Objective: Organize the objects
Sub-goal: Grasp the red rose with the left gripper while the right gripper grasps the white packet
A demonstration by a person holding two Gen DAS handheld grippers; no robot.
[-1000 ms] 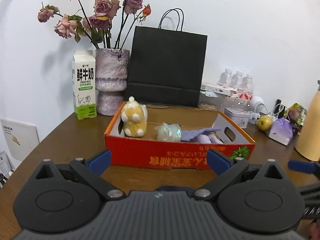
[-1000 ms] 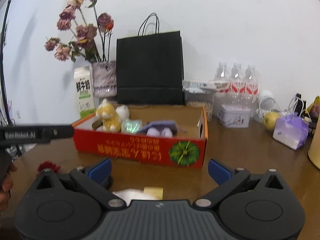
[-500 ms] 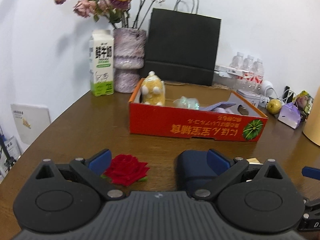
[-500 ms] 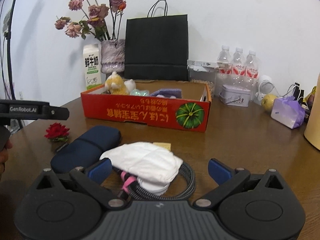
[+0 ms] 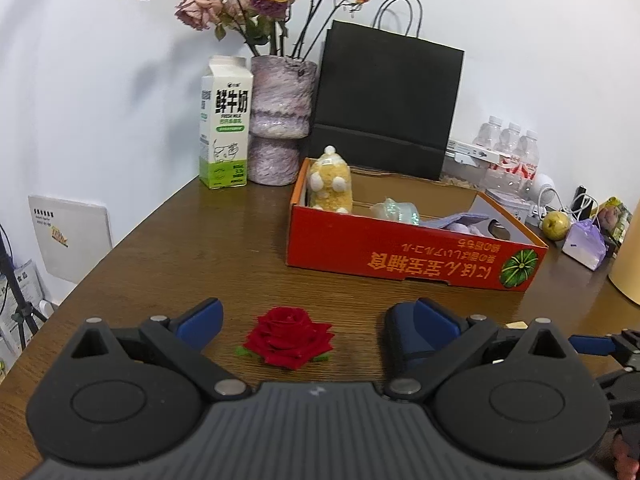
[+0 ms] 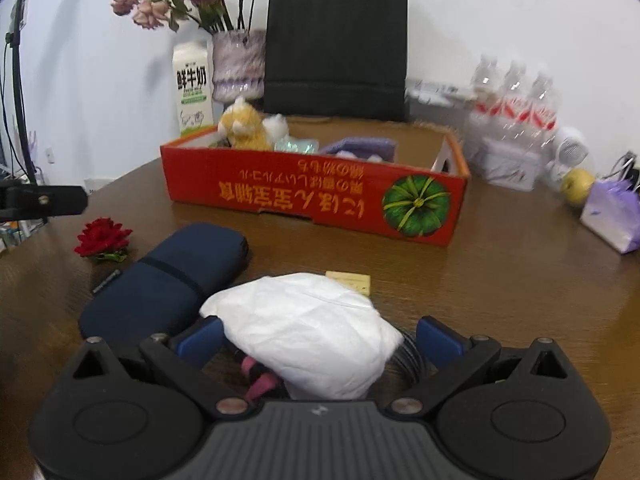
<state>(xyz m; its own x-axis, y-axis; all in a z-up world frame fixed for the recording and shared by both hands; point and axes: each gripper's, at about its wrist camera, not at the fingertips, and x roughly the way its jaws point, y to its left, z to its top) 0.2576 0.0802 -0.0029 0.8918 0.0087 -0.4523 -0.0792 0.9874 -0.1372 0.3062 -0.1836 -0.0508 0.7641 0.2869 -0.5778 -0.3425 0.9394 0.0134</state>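
A red fabric rose [image 5: 290,337] lies on the brown table between the fingers of my open left gripper [image 5: 318,320]; it also shows in the right wrist view [image 6: 103,238]. My open right gripper [image 6: 320,336] straddles a white crumpled cloth [image 6: 308,328] lying over a coiled black cable [image 6: 408,358] with a pink piece. A dark blue pouch [image 6: 168,276] lies left of the cloth and shows by the left gripper's right finger [image 5: 416,332]. The red cardboard box [image 5: 400,254] holds a yellow plush toy [image 5: 330,186], a shiny wrapped item and a purple thing.
A milk carton [image 5: 226,122], a vase of dried roses [image 5: 280,120] and a black paper bag [image 5: 386,100] stand behind the box. Water bottles [image 6: 516,100], a tin, an apple [image 6: 576,186] and a purple packet [image 6: 612,216] sit at the right. A small yellow card [image 6: 350,280] lies beyond the cloth.
Both grippers have pulled back and lowered. The rose now sits between the left fingers, and the white cloth sits between the right fingers. Both stay open.
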